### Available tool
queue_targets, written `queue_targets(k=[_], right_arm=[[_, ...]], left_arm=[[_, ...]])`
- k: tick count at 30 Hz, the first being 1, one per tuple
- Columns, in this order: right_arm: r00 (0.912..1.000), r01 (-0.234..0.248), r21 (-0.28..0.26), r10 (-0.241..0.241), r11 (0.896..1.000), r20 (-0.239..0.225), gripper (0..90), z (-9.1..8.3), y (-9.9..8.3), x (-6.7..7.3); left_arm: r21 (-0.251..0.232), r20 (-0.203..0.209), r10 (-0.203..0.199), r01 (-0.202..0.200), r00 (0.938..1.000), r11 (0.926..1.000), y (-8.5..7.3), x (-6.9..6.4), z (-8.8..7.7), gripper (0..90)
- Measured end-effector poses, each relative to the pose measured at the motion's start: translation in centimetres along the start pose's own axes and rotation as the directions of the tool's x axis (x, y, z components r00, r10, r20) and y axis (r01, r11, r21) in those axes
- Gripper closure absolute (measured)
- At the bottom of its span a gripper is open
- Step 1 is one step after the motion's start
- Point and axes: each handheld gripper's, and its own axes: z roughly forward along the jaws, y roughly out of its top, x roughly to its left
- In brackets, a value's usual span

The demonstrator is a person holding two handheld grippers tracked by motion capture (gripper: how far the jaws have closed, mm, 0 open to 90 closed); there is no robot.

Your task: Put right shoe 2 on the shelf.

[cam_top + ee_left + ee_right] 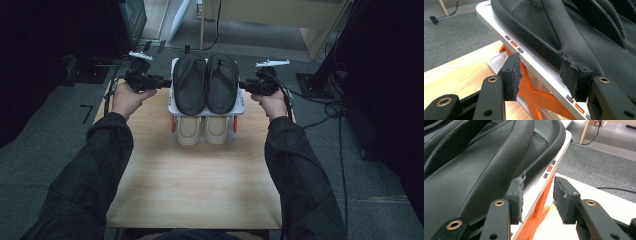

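A small two-tier rack with white shelves (172, 106) and orange struts (534, 93) stands at the far middle of the wooden table (200, 180). Two black flip-flops (190, 82) (222, 82) lie on its top shelf, and two beige slippers (187, 129) sit on the lower one. My left gripper (167, 82) is at the top shelf's left edge. In the left gripper view its jaws (541, 75) straddle the white rim (499, 27) with a gap, open. My right gripper (243, 86) mirrors it at the right edge. It (540, 200) is open around the rim (564, 142), one pad (517, 197) beside the flip-flop sole.
Grey carpet surrounds the table. Cables (325, 107) trail over the floor at the right. A light wooden piece of furniture (320, 30) stands at the back right, dark equipment (132, 20) at the back left. A black tape mark (86, 112) lies on the floor at the left.
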Motion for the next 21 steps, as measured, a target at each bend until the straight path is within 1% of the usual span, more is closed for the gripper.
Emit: queue_targets(k=[7, 9, 13, 15, 19, 21], right_arm=[[0.9997, 0.002, -0.014, -0.002, 1.000, -0.023, 58.0, -1.1, -1.0, -0.2], [0.9996, 0.009, -0.038, -0.010, 0.999, -0.025, 57.9, -1.5, -1.4, -0.3], [0.9994, 0.009, -0.034, -0.010, 0.999, -0.033, 57.5, -2.2, -2.1, -0.4], [0.9992, 0.016, -0.050, -0.018, 0.999, -0.035, 57.1, -2.6, -2.5, -0.4], [0.9988, 0.016, -0.044, -0.018, 0.999, -0.045, 56.1, -3.1, -3.4, -0.6], [0.9988, 0.018, -0.048, -0.021, 0.999, -0.045, 55.5, -3.4, -4.0, -0.6]], left_arm=[[-0.013, 0.005, -0.012, 0.012, 0.9999, 0.9998, -1.1, 0.0, -1.0, 48.4], [-0.011, 0.005, -0.013, 0.013, 0.9999, 0.9999, -1.6, 0.0, -1.3, 47.9], [-0.007, 0.002, -0.020, 0.020, 0.9998, 0.9998, -2.6, 0.0, -1.7, 47.2], [-0.011, 0.005, -0.026, 0.026, 0.9996, 0.9996, -3.1, -0.1, -1.8, 46.8], [-0.014, 0.000, -0.032, 0.032, 0.9995, 0.9994, -4.2, -0.1, -1.9, 46.4], [-0.009, 0.010, -0.047, 0.047, 0.9989, 0.9989, -4.7, -0.2, -1.8, 45.6]])
